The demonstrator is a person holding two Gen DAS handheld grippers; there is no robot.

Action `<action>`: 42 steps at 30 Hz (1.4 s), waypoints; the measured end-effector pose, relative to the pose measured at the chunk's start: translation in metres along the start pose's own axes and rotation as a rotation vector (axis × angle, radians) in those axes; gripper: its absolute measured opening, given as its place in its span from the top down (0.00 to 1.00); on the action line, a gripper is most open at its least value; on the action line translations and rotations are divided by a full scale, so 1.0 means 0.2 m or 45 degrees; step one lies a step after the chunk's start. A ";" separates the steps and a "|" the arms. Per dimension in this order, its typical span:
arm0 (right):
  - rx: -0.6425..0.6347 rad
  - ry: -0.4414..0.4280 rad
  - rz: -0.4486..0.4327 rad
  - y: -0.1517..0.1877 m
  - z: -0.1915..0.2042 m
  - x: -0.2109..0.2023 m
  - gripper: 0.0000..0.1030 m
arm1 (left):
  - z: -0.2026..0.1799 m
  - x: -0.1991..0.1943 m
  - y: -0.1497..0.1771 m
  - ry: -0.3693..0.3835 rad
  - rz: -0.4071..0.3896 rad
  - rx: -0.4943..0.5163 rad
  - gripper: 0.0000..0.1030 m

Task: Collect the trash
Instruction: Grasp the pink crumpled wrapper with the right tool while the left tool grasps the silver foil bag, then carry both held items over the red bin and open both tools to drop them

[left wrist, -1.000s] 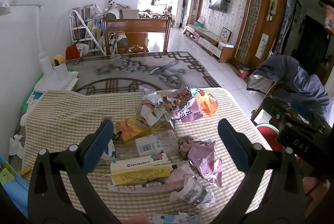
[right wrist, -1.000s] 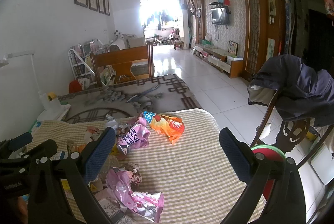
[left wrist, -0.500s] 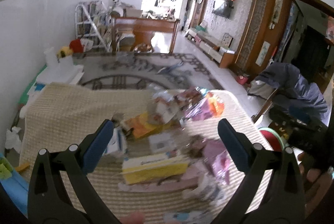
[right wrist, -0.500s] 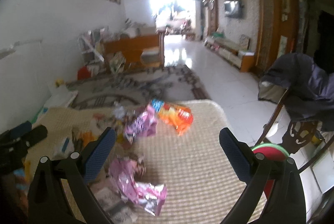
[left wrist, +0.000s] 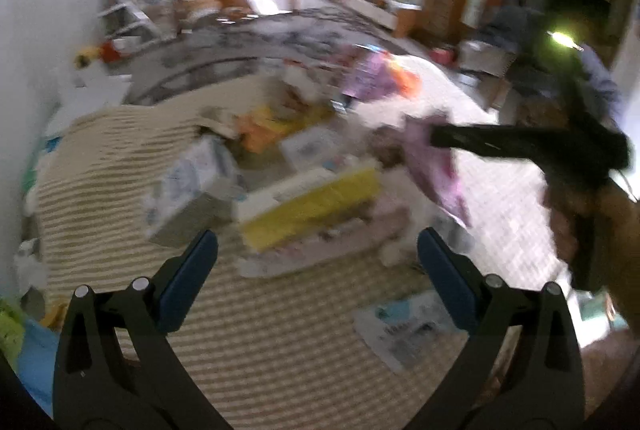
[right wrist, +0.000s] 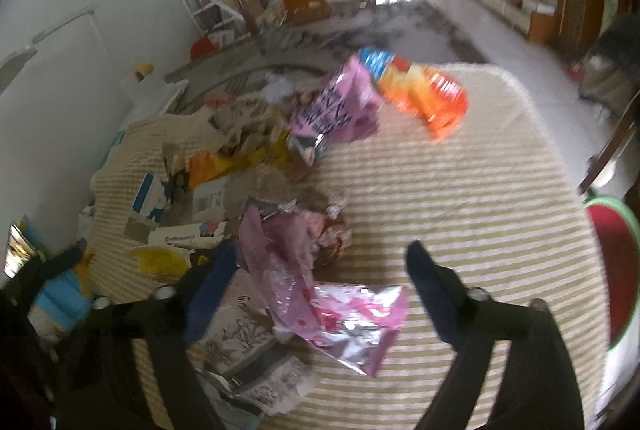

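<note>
Pink, crinkled foil wrapper [right wrist: 332, 314] in the lower middle of the right wrist view: by the look of it, the piece to take first. Best done by lowering the right gripper [right wrist: 316, 290] until both pads sit below the foil's raised folds, then squeezing on the bunched part rather than the flat free edge, likely to slip out. Worth keeping the pads just off the beige striped tablecloth [right wrist: 460, 189], so as not to pinch cloth up with foil. Worth minding the grey printed paper scrap [right wrist: 248, 342] tucked under the wrapper's left side as well; could ride along.

Right gripper roughly half open, jaws just been closing, wrapper between them but not yet pinched, a gap showing at each pad. Flat end of the wrapper low in the frame, nearer the right-hand finger; crumpled end reaching up the frame past both fingertips.

Left gripper [left wrist: 318, 270] at the bottom of the left wrist view: spread wide, holding nothing, only bare cloth between the pads. Just above it in the frame, a flat yellow-and-white carton [left wrist: 308, 201], apart from both pads; too blurred to say more.

Higher in the right wrist view, a purple snack bag [right wrist: 336, 109] and an orange snack bag [right wrist: 424, 93] side by side near the cloth's far edge, well apart from either gripper. Probably for a later reach.
</note>
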State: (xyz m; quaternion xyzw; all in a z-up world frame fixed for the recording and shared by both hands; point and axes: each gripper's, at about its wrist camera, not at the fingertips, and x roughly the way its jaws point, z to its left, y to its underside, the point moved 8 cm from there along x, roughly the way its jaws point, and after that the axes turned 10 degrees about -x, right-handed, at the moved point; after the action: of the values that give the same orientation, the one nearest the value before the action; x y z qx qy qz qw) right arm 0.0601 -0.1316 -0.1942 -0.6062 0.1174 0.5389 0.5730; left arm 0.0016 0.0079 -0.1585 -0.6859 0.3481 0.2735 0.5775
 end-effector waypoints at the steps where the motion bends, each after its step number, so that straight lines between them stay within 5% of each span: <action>1: 0.007 -0.020 0.017 0.01 -0.01 0.02 0.53 | -0.04 0.01 0.04 0.058 0.026 0.041 0.05; 2: 0.014 -0.033 0.031 0.01 -0.01 0.03 0.74 | -0.08 0.02 0.07 0.102 0.055 0.082 0.05; 3: 0.028 -0.054 0.039 0.01 -0.01 0.03 0.80 | -0.10 0.03 0.11 0.128 0.082 0.121 0.05; 7: 0.010 -0.068 -0.014 -0.02 0.01 -0.04 0.81 | -0.25 0.09 0.29 0.209 0.185 0.365 0.05; 12: 0.018 -0.086 -0.063 -0.04 -0.01 -0.11 0.81 | -0.30 0.23 0.45 0.161 0.299 0.485 0.09; 17: 0.025 -0.085 -0.057 -0.01 -0.04 -0.14 0.81 | -0.32 0.28 0.49 0.189 0.375 0.381 0.44; 19: 0.035 -0.080 -0.055 0.01 -0.05 -0.14 0.81 | -0.32 0.30 0.48 0.229 0.399 0.338 0.74; 32: 0.173 -0.041 -0.233 -0.02 -0.26 -0.43 0.81 | -0.45 -0.10 0.03 0.416 0.086 0.142 0.76; 42: 0.357 0.188 -0.321 0.09 -0.77 -0.70 0.80 | -0.93 0.09 -0.30 0.508 0.035 0.055 0.76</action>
State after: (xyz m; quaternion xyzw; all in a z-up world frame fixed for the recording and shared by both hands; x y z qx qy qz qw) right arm 0.0716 -0.3307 -0.1311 -0.5682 0.1561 0.3954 0.7045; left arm 0.0548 -0.1725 -0.1016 -0.7092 0.4708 0.1323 0.5078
